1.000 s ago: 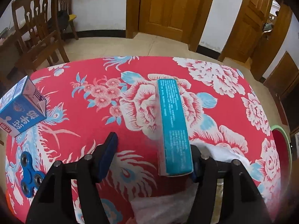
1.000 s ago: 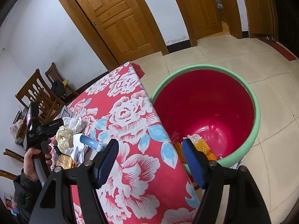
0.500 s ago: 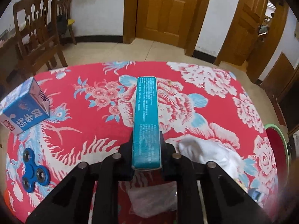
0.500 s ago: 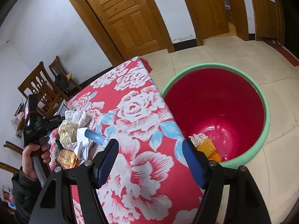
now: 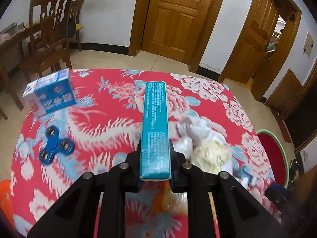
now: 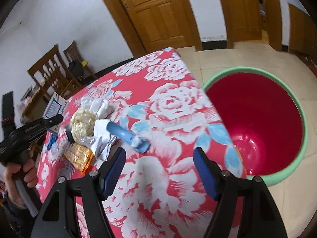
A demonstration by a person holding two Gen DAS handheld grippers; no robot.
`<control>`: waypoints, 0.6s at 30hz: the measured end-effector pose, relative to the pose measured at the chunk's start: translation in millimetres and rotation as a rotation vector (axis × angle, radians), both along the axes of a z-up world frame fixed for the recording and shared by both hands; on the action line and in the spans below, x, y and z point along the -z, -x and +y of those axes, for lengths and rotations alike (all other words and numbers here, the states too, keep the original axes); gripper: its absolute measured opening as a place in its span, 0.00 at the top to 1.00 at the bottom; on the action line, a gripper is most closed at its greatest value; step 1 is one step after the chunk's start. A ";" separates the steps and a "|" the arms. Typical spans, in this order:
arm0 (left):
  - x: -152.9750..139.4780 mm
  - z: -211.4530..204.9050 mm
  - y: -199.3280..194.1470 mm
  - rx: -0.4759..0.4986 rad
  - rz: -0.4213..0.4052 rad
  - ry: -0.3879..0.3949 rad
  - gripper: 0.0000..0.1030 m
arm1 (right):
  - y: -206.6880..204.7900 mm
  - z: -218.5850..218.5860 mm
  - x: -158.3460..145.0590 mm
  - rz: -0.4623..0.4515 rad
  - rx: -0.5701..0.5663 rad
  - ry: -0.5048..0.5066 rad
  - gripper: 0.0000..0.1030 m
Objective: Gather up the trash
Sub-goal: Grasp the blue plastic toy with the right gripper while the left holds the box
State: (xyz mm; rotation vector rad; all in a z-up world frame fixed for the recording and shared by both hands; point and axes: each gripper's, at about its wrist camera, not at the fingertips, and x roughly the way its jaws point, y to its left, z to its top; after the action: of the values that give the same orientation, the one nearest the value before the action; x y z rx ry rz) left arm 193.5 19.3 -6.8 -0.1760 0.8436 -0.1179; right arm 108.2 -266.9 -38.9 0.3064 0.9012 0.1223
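Observation:
My left gripper [image 5: 155, 175] is shut on a long teal box [image 5: 155, 127] and holds it lifted above the red floral table [image 5: 111, 107]. White crumpled tissue [image 5: 196, 130], a pale yellow wad [image 5: 212, 154] and an orange wrapper [image 5: 164, 200] lie below and to its right. My right gripper [image 6: 159, 170] is open and empty over the table's right part. Ahead of it lie a light blue handle-shaped piece [image 6: 126, 136], white paper [image 6: 101, 132], the yellow wad [image 6: 82, 123] and an orange wrapper [image 6: 80, 157]. The red bin with a green rim [image 6: 257, 127] stands on the floor to the right.
A blue and white carton [image 5: 50, 96] and a blue fidget spinner [image 5: 54, 145] lie at the table's left. An orange object [image 5: 5, 196] shows at the lower left edge. Wooden chairs [image 5: 47, 37] stand behind the table. Wooden doors [image 6: 158, 13] line the far wall.
My left gripper closed on the teal box and lifted it off the table. My right gripper swung left from over the bin toward the trash pile, staying open.

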 end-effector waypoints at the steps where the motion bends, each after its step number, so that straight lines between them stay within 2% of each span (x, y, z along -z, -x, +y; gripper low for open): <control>1: -0.6 1.2 6.7 0.000 -0.003 0.004 0.82 | -1.6 3.9 -0.2 -0.003 -0.016 0.014 0.29; 4: -3.0 3.4 26.2 0.000 -0.014 0.013 0.82 | -8.3 15.5 0.2 -0.013 -0.065 0.058 0.29; 9: -6.1 7.9 51.4 0.001 -0.026 0.027 0.82 | -20.7 29.7 5.4 -0.002 -0.113 0.097 0.38; 18: 6.3 13.1 75.0 0.008 0.007 0.057 0.82 | -25.7 45.0 9.2 -0.022 -0.123 0.147 0.52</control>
State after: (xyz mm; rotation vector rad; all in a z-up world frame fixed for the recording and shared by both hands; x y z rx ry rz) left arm 118.5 32.4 -13.2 -0.2267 0.8481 -0.1495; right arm 134.0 -221.9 -48.2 0.1121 0.9025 0.1718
